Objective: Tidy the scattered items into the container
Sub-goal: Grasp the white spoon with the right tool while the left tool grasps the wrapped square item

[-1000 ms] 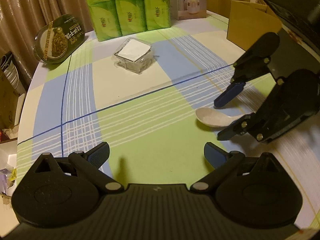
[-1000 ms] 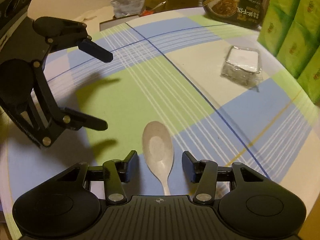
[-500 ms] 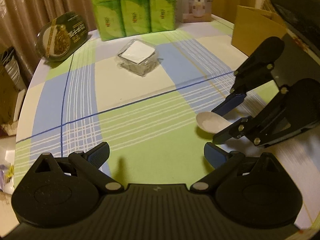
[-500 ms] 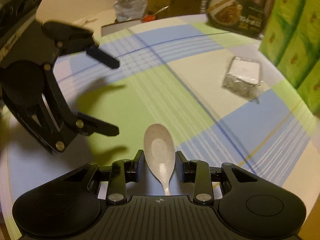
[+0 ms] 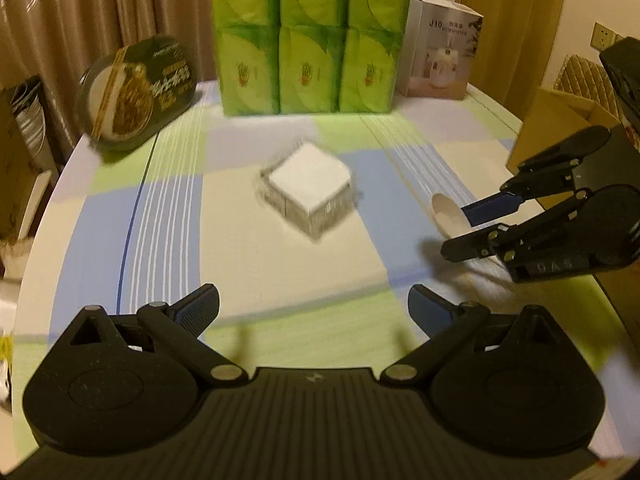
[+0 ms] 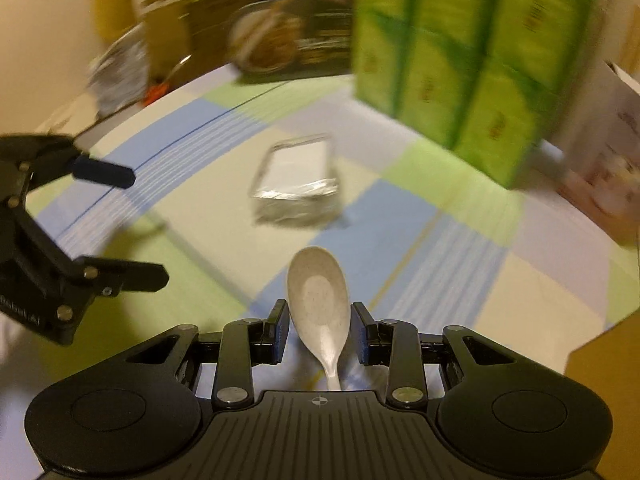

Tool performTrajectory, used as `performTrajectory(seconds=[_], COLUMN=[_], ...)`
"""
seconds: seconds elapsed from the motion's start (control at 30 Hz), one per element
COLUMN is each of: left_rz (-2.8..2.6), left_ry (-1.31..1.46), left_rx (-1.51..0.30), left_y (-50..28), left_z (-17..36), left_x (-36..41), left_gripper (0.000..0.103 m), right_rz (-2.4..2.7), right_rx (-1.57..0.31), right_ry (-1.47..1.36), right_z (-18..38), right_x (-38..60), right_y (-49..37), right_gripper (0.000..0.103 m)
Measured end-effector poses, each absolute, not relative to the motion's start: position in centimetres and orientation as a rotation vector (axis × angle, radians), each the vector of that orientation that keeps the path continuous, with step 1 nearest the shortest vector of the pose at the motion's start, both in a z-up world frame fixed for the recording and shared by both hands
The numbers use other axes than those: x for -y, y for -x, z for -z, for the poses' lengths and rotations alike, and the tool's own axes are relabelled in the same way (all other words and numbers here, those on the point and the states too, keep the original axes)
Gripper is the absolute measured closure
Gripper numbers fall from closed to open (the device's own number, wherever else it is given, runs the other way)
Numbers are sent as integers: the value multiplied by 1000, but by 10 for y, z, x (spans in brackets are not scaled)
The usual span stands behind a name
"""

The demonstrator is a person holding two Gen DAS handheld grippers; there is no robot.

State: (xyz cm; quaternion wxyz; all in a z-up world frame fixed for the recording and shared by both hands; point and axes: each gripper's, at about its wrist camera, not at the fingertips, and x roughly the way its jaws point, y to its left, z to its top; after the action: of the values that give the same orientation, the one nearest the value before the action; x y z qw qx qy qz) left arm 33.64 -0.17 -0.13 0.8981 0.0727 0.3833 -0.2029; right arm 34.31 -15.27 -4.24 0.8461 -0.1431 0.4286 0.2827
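My right gripper (image 6: 319,334) pinches the pale spoon (image 6: 318,300) at the neck, bowl up and pointing to twelve o'clock in its own camera, the handle running back under the tool body; from the left wrist view the spoon's bowl (image 5: 448,214) shows at three o'clock, poking out between the same two fingers and, judging by the shadow below, clear of the checked tablecloth (image 5: 168,216). My left gripper (image 5: 314,310) hangs with its fingers spread wide and nothing between them, low over the green square of the cloth. Beyond both tools, at twelve o'clock from the left and just past the spoon's tip from the right, sits the clear plastic container (image 5: 308,194) (its inside reads white, and I cannot tell from these blurred frames whether anything already lies in it). Further out stand the green tissue packs (image 5: 308,36), a dark round food tub (image 5: 138,92) at ten o'clock, a white appliance box (image 5: 440,56) at one o'clock and a cardboard carton (image 5: 556,128) at two o'clock. As I judge it, the tidying is early: one item is in hand but not yet in the container, the carry and the drop remain, and no other loose item shows on the cloth.
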Motion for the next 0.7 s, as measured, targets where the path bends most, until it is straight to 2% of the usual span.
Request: performTrajectory(seconds=[0.27,0.7], left_rz=[572,762], left_ry=[-424,-601], left_rx=[-685,-712], left_y=[-389,-451], left_z=[9,29], left_x=[28,38], left_gripper=[4,4], right_rz=[-573,-572], right_rx=[-903,-919], right_ry=[258,255], right_z=[36,47], right_x=[171,165], right_y=[-377,-399], right_gripper=[73,73])
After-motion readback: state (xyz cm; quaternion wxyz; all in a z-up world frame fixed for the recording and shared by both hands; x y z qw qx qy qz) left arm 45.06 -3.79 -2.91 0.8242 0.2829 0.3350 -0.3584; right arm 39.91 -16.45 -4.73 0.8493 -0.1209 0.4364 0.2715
